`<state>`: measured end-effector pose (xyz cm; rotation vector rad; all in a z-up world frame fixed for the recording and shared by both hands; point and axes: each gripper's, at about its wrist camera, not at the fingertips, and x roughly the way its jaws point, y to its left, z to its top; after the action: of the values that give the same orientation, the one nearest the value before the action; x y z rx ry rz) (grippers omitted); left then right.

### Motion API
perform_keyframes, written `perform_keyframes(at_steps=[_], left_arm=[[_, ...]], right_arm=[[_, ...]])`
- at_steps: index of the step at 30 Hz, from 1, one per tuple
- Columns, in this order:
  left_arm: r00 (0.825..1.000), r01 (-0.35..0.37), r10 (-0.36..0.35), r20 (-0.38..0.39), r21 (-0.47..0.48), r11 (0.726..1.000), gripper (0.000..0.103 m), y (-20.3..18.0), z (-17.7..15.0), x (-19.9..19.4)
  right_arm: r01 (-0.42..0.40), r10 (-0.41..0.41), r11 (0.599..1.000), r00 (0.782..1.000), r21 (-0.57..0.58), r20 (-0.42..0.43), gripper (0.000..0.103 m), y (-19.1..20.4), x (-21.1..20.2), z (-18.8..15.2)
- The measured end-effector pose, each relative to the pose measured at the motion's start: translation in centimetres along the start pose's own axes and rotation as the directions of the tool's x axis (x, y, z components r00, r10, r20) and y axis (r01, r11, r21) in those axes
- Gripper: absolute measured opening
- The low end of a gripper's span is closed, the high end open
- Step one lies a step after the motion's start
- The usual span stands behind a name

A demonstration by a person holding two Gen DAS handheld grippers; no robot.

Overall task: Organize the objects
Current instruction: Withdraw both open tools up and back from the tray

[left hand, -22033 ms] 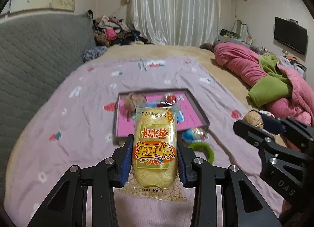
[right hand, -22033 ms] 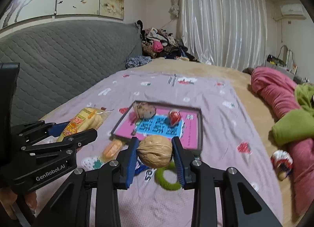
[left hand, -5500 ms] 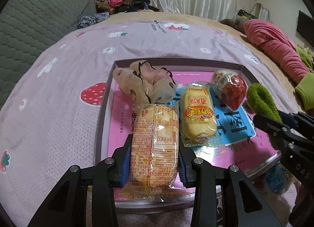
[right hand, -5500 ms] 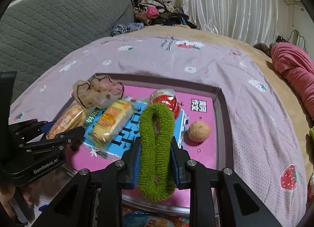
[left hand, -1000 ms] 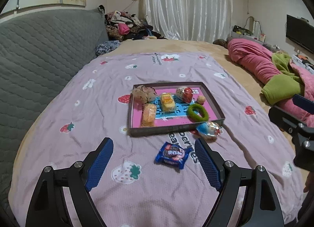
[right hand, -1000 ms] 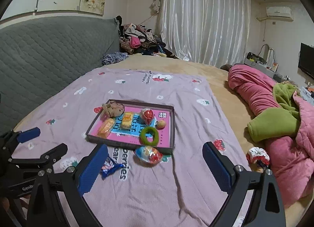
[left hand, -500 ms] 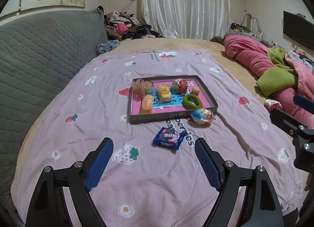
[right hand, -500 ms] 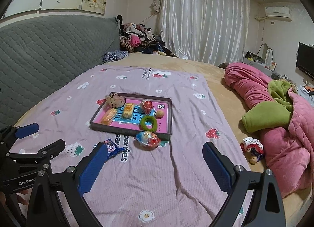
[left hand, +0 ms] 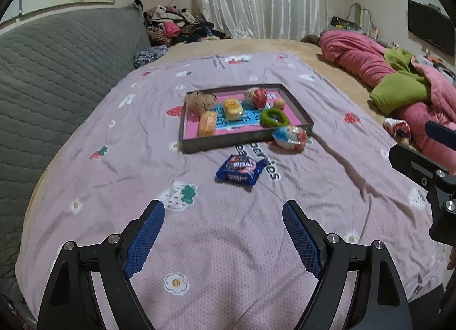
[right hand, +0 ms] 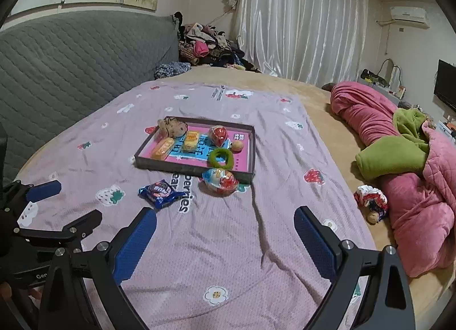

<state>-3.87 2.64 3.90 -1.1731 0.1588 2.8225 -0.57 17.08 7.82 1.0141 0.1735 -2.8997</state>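
Observation:
A dark-rimmed tray [left hand: 242, 140] [right hand: 188, 169] with a pink floor sits mid-bed. It holds two yellow snack packs, a beige scrunchie, a red wrapped ball, a walnut and a green hair ring [left hand: 274, 118] [right hand: 220, 158]. In front of it on the sheet lie a blue biscuit packet [left hand: 240, 169] [right hand: 160, 193] and a colourful wrapped egg [left hand: 290, 136] [right hand: 221, 181]. My left gripper [left hand: 223, 233] is open and empty, low over the near sheet. My right gripper [right hand: 225, 240] is also open and empty, to the right of the left one.
A lilac strawberry-print sheet [left hand: 228, 244] covers the bed. Grey quilted headboard [left hand: 57, 67] runs along the left. Pink and green bedding [right hand: 399, 159] is heaped on the right, with a small patterned scrunchie [right hand: 370, 198] beside it. Clothes pile at the far end.
Both grippers have drawn back and lowered from the tray, which now looks farther off. Both stay open and empty. Objects on the bed have not moved.

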Motion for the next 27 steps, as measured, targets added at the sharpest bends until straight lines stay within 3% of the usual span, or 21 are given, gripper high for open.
perform_keyframes(at_steps=[27], left_arm=[[0.992,0.042,-0.037,-0.119,0.035,0.999,0.086,-1.7,-1.4,8.6]], right_arm=[[-0.014,0.014,1.0,0.992,-0.003,-0.129,0.098,-0.3,8.0,-2.2]])
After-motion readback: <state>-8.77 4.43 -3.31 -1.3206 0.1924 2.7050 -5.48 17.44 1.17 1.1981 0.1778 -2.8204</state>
